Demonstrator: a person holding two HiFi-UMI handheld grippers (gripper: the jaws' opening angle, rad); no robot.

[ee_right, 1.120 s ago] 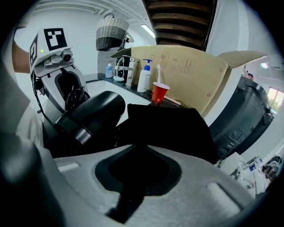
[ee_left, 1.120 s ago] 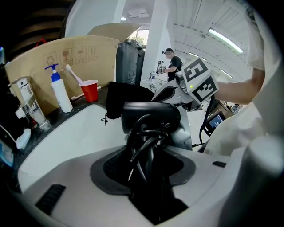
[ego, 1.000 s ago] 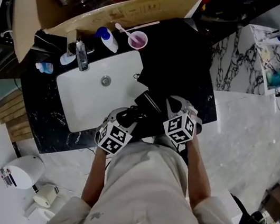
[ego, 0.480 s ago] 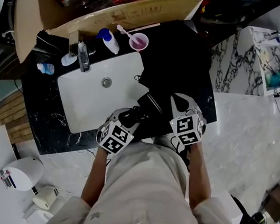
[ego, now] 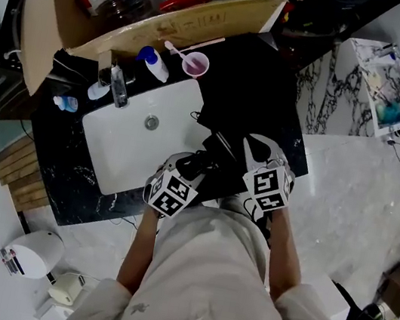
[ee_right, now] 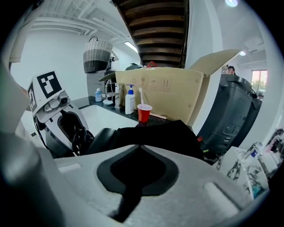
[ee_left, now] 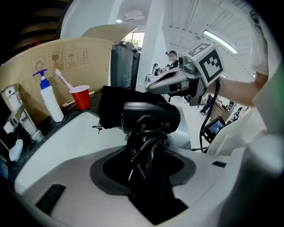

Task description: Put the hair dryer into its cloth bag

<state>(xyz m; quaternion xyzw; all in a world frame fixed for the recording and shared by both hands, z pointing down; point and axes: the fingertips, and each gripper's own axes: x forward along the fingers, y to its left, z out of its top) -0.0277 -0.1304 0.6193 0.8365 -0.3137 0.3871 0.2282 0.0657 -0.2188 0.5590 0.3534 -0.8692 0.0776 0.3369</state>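
Note:
The black hair dryer (ee_left: 151, 117) has its cord bundled against the handle, and my left gripper (ee_left: 145, 166) is shut on that handle and cord. In the head view the hair dryer (ego: 201, 165) hangs over the counter's front edge between my left gripper (ego: 185, 170) and my right gripper (ego: 256, 152). The black cloth bag (ego: 250, 99) lies on the dark counter right of the sink. Seen from the right gripper view, the bag (ee_right: 164, 133) runs straight out of my right gripper (ee_right: 138, 170), which is shut on its near edge. The dryer's barrel (ee_right: 103, 138) sits just left of the bag.
A white sink basin (ego: 122, 145) with a faucet (ego: 118, 84) lies to the left. Behind it stand a pump bottle (ego: 154, 61), a red cup (ego: 196, 62) with a toothbrush, and an open cardboard box (ego: 164, 15). A dark bin (ee_right: 230, 115) stands right of the counter.
My right gripper has risen a little and rolled, taking the bag's edge with it. The left gripper and the hair dryer have stayed almost where they were.

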